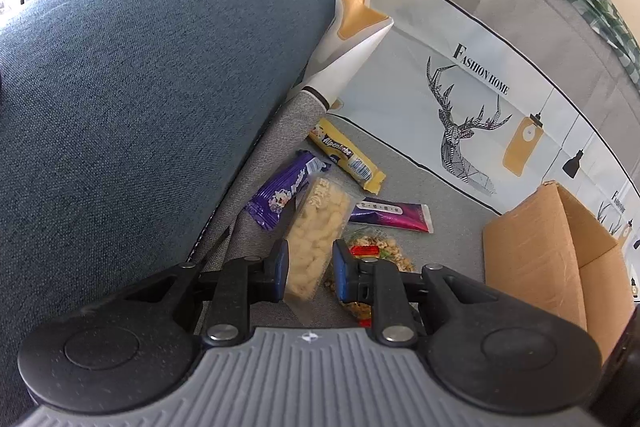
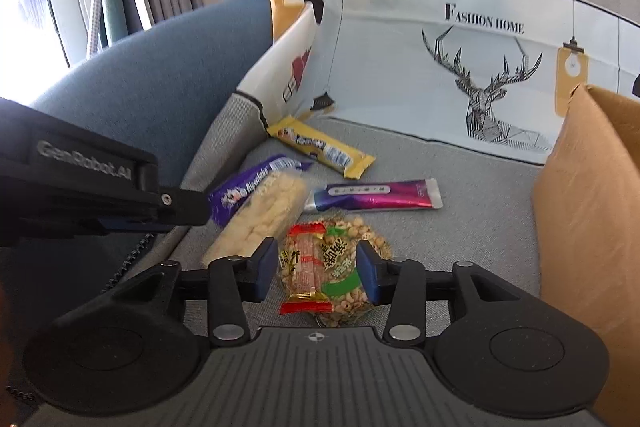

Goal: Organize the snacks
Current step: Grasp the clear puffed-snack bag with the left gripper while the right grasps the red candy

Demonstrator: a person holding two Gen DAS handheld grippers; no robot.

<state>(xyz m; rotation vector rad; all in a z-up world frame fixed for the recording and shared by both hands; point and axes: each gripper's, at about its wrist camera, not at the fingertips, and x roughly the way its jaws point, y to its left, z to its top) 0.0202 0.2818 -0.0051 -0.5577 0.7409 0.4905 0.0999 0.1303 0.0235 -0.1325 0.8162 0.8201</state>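
Several snacks lie on a grey sofa seat (image 2: 460,227). My left gripper (image 1: 310,269) is open, and a clear pack of pale puffs (image 1: 316,227) runs lengthwise between its fingers; that pack (image 2: 264,215) rests flat on the seat. My right gripper (image 2: 318,271) is open just above a clear bag of peanuts (image 2: 344,267), which has a red-wrapped sweet (image 2: 306,267) lying on it. Its pads stand either side without pressing. A purple packet (image 1: 280,193), a yellow bar (image 1: 348,157) and a magenta stick pack (image 1: 394,215) lie beyond.
An open cardboard box (image 2: 592,207) stands on the seat at the right. A blue cushioned arm (image 1: 140,107) rises close on the left. A white cloth printed with a deer (image 2: 480,95) hangs over the backrest. The left gripper's black housing (image 2: 80,183) reaches in from the left.
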